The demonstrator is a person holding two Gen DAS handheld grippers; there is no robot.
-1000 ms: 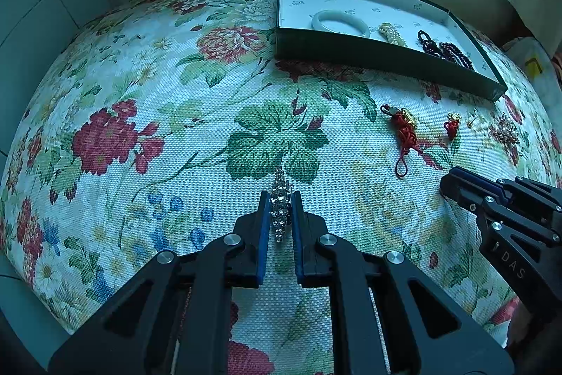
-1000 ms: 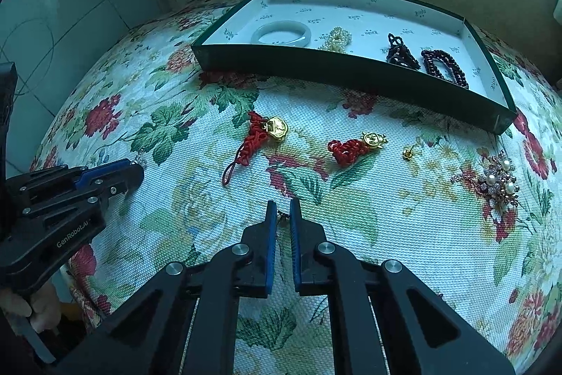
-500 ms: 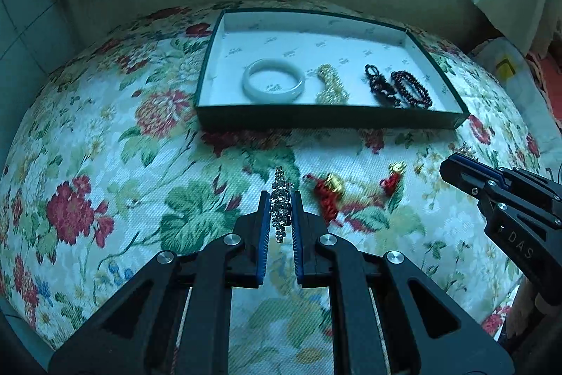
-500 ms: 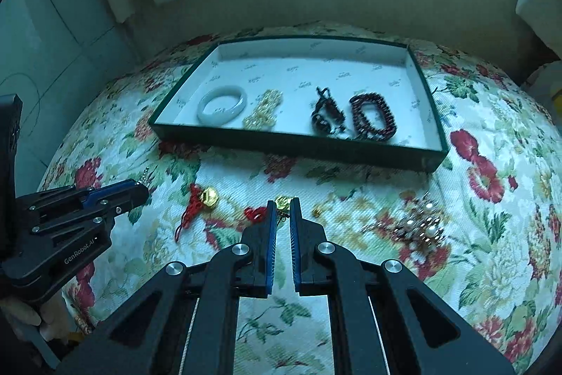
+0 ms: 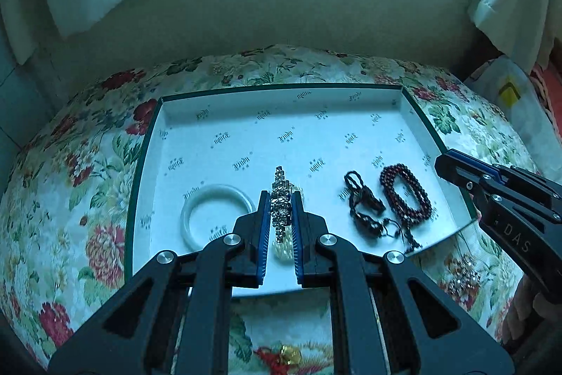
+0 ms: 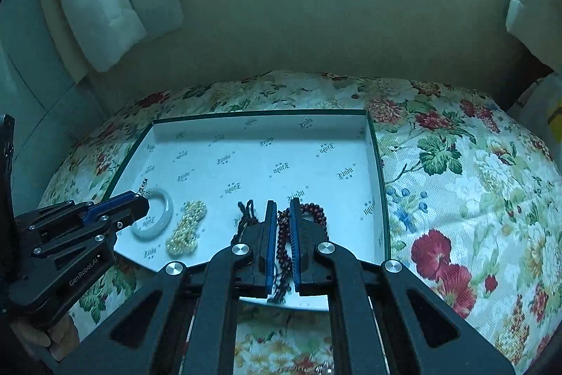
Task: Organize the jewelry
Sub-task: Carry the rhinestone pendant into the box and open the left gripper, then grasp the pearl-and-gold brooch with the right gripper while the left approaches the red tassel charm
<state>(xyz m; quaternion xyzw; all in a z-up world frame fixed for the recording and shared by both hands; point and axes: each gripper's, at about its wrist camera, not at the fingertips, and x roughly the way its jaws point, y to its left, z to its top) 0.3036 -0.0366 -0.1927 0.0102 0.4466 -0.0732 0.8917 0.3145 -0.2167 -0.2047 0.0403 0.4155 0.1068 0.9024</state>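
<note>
- The left gripper (image 5: 280,217) is clamped on a rhinestone bracelet (image 5: 280,199), which stands upright between the blue pads (image 5: 264,234) and pokes out past the tips toward 12 o'clock
- That bracelet hangs over the green-rimmed tray (image 5: 414,109), above the pearl strand (image 5: 282,248) that lies on the tray floor
- A white bangle (image 5: 191,217) lies at 9 o'clock of the left gripper; a black cord piece (image 5: 361,202) and a dark red bead bracelet (image 5: 407,192) lie at 3 o'clock, side by side
- The right gripper (image 6: 281,234) sits over the tray's near edge with its fingers nearly together; a tiny gold-coloured bit shows at the tips, but whether it is gripped I cannot tell
- A pearl brooch (image 5: 460,276) rests on the floral cloth (image 5: 70,199) at 4 o'clock outside the tray, and a red knot charm (image 5: 281,355) lies at 6 o'clock
</note>
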